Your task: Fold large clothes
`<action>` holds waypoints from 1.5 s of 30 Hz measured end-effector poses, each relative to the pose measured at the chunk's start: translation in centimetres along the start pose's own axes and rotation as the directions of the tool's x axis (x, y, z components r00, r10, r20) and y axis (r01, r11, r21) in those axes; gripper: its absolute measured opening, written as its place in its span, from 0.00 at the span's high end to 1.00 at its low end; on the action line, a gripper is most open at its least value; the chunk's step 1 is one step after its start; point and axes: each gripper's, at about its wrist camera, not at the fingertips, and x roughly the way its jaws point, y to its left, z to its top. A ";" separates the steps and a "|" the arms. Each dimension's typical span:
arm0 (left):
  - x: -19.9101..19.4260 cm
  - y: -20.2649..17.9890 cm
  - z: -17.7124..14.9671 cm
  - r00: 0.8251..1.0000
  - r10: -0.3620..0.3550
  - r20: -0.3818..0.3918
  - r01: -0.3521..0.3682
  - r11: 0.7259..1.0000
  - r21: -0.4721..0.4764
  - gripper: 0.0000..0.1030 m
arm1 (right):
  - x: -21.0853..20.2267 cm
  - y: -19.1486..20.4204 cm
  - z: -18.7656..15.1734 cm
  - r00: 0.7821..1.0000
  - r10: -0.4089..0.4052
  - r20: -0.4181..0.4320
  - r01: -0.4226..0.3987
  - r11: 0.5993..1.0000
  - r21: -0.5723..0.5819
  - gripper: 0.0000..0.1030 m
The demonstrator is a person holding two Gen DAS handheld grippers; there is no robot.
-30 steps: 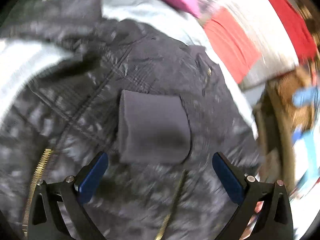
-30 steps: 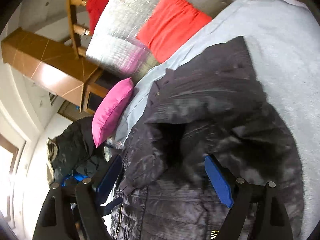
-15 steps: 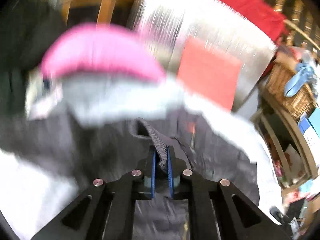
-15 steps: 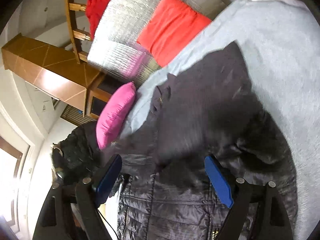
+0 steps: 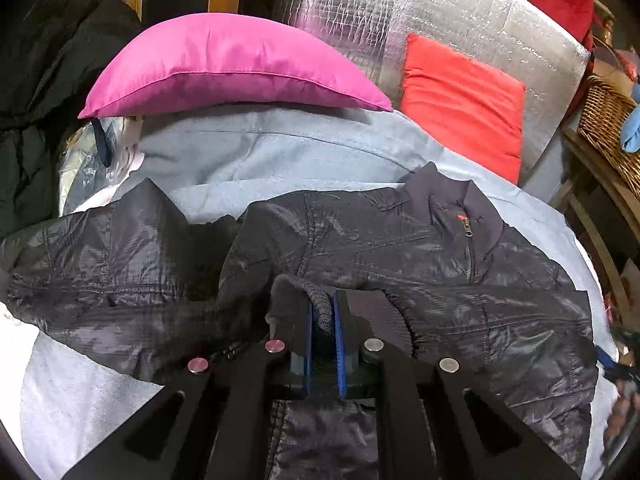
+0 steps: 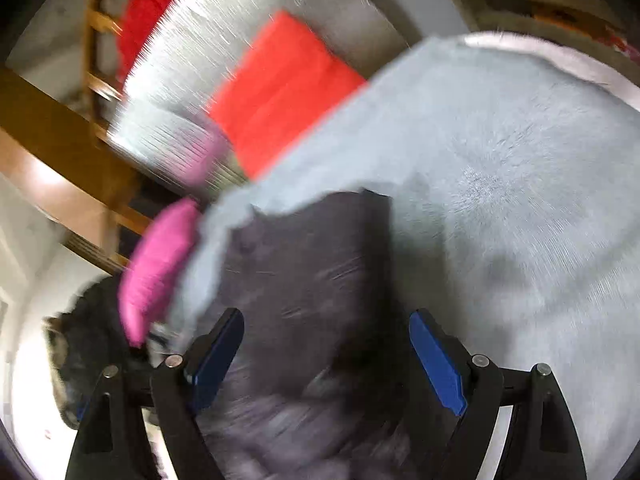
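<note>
Jacket (image 5: 400, 248) lies spread on the bed (image 5: 280, 152), light, limp and slick, so keep your left gripper (image 5: 323, 322) clenched on the knit cuff (image 5: 320, 308); right gripper (image 6: 326, 344) hangs released above it.

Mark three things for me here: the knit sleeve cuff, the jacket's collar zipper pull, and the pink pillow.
knit sleeve cuff (image 5: 322, 312), left wrist view, ribbed edge pinched between the blue pads.
collar zipper pull (image 5: 465, 227), left wrist view, metal tab below the collar.
pink pillow (image 5: 224, 64), left wrist view, middle of its top face.
</note>
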 end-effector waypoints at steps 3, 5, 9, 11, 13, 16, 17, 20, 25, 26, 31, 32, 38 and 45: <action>0.2 -0.2 0.5 1.000 0.005 0.020 -0.005 0.999 0.039 0.91 | 4.1 -0.2 1.9 0.991 -0.053 -0.122 0.047 0.998 -0.050 0.63; -0.6 -0.1 1.3 0.998 0.003 0.064 -0.006 0.999 0.046 0.92 | 3.9 2.2 2.8 0.989 -0.096 -0.110 0.077 0.983 -0.169 0.89; -0.1 0.2 1.2 0.993 -0.004 0.116 0.001 1.000 0.028 0.92 | 0.6 6.0 3.1 0.986 -0.150 0.070 0.165 0.922 -0.351 0.90; 3.0 0.3 0.0 1.000 -0.005 0.012 0.005 1.000 0.015 0.92 | 2.5 4.6 2.9 0.971 -0.235 0.055 0.238 0.902 -0.360 0.90; 6.5 0.4 -2.0 0.995 0.040 -0.092 -0.037 0.999 0.033 0.92 | 4.4 2.4 2.4 0.965 -0.262 0.000 0.249 0.915 -0.319 0.86; 7.1 -0.5 -2.9 0.994 0.093 -0.062 -0.086 0.991 0.106 0.92 | 4.0 0.6 2.1 0.971 -0.240 0.005 0.234 0.939 -0.251 0.55; 7.1 -0.7 -2.8 0.993 0.102 -0.065 -0.094 0.989 0.116 0.92 | 3.3 0.4 2.2 0.966 -0.259 0.019 0.256 0.936 -0.242 0.34; 7.4 -0.1 -2.0 0.993 0.082 -0.089 -0.075 0.994 0.076 0.91 | -1.1 2.2 2.1 0.944 -0.291 0.158 0.321 0.920 -0.223 0.33; 7.1 0.5 -1.8 0.993 0.068 -0.092 -0.065 0.997 0.037 0.89 | -5.6 7.0 -1.6 0.993 0.002 0.115 0.032 0.956 -0.293 0.33; 6.8 0.7 -1.7 0.993 0.067 -0.100 -0.064 0.997 0.031 0.88 | -5.2 7.6 -3.0 0.998 0.038 0.054 -0.018 0.948 -0.319 0.33; 2.9 2.3 -0.6 0.990 0.124 -0.066 -0.126 0.991 -0.032 0.53 | 0.1 4.3 -6.0 0.989 -0.081 -0.121 0.044 0.958 -0.283 0.33; 2.0 2.2 -0.9 0.990 0.131 -0.049 -0.133 0.991 -0.033 0.46 | -0.1 4.2 -5.8 0.992 -0.075 -0.103 0.044 0.959 -0.278 0.33; -2.6 0.3 0.3 0.987 0.122 0.109 -0.120 0.993 -0.021 0.26 | -2.3 7.4 -5.1 0.999 -0.007 -0.037 -0.006 0.944 -0.330 0.32; 2.8 -5.4 -3.2 0.993 0.120 -0.006 -0.117 0.976 0.183 0.24 | 2.4 6.7 -6.8 0.994 -0.052 -0.094 0.014 0.932 -0.361 0.29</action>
